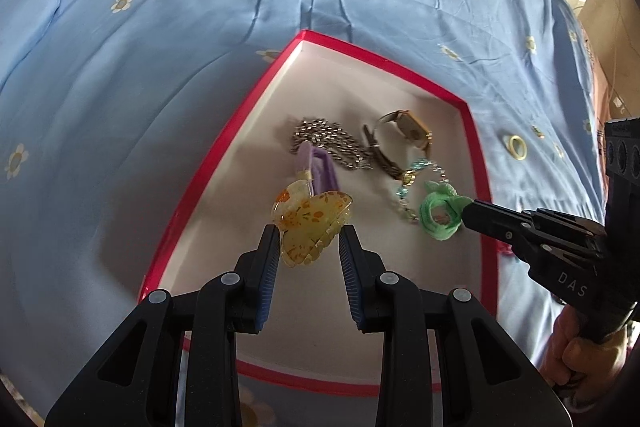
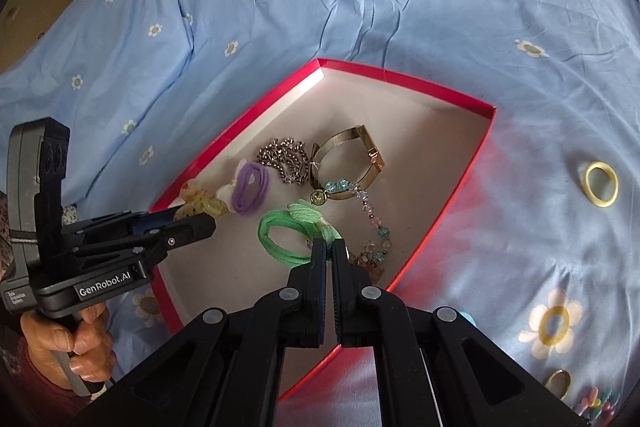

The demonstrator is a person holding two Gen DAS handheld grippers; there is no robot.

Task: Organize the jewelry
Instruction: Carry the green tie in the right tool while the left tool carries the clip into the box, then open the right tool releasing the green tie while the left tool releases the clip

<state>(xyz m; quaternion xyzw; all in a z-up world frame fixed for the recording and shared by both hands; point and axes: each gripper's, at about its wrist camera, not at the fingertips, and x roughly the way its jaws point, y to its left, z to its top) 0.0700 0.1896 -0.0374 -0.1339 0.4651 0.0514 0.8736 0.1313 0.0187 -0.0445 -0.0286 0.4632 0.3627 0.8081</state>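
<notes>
A red box with a white inside lies on the blue flowered sheet. My left gripper is shut on a translucent yellow claw clip over the box's near left part. From the right, my right gripper is shut on a green hair tie that hangs just above the box floor. On that floor lie a silver chain, a gold watch, a purple hair tie and a bead bracelet.
A yellow ring lies on the sheet to the right of the box. Another gold ring and a small coloured piece lie at the near right. A person's hands hold both gripper handles.
</notes>
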